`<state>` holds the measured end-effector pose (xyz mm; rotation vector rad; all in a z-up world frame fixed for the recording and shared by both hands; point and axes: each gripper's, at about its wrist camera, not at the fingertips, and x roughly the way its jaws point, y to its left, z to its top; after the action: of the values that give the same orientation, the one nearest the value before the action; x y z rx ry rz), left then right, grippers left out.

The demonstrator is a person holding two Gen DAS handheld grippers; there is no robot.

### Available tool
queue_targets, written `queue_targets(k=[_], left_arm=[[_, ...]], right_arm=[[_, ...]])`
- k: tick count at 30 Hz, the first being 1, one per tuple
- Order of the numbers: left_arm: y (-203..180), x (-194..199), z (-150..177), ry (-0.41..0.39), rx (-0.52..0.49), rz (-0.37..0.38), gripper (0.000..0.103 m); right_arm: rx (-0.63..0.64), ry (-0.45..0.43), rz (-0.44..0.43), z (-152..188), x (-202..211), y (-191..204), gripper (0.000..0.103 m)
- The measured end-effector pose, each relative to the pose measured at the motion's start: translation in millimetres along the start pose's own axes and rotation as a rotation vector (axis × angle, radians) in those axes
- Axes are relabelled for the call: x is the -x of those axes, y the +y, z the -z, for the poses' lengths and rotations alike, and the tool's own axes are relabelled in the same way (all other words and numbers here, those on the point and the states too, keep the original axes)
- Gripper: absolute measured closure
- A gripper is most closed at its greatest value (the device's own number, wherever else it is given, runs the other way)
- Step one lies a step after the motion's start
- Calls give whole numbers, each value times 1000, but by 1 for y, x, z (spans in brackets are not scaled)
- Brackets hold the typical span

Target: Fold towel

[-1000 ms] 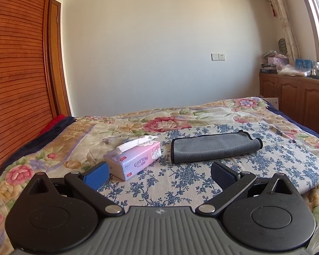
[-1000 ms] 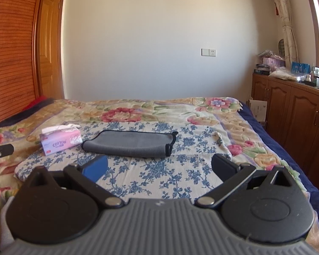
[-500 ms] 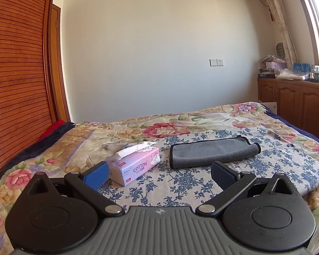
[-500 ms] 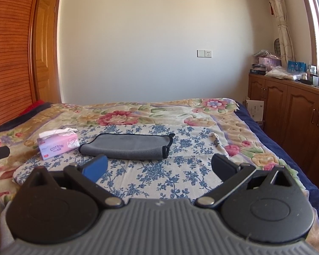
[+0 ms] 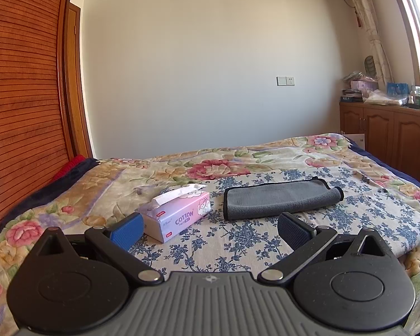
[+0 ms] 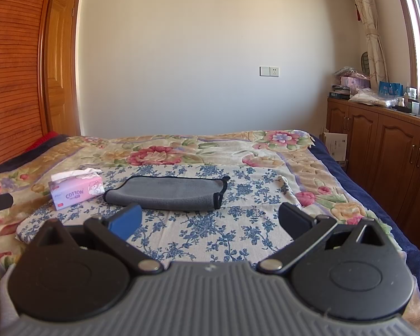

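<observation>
A grey towel with a black hem (image 5: 280, 200) lies folded into a long strip on a blue-flowered cloth (image 5: 238, 240) on the bed. It also shows in the right wrist view (image 6: 168, 193). My left gripper (image 5: 210, 231) is open and empty, held back from the towel and above the cloth. My right gripper (image 6: 210, 222) is open and empty, also short of the towel.
A pink tissue box (image 5: 179, 212) stands left of the towel, also in the right wrist view (image 6: 75, 191). A wooden headboard wall (image 5: 19, 98) runs along the left. Wooden cabinets (image 6: 383, 151) with clutter on top stand at the right.
Both views have tilted upward and drawn back a little, so the towel and box sit lower and smaller in frame. Both grippers stay open. The towel has not moved.
</observation>
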<state>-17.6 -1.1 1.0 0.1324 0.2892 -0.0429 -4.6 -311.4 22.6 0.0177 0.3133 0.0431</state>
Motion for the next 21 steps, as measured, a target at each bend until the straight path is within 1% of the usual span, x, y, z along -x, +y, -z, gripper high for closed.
queue_targets(k=[21], left_arm=[[1, -1, 0, -6, 6, -7, 0]], right_arm=[[1, -8, 8, -1, 1, -3, 0]])
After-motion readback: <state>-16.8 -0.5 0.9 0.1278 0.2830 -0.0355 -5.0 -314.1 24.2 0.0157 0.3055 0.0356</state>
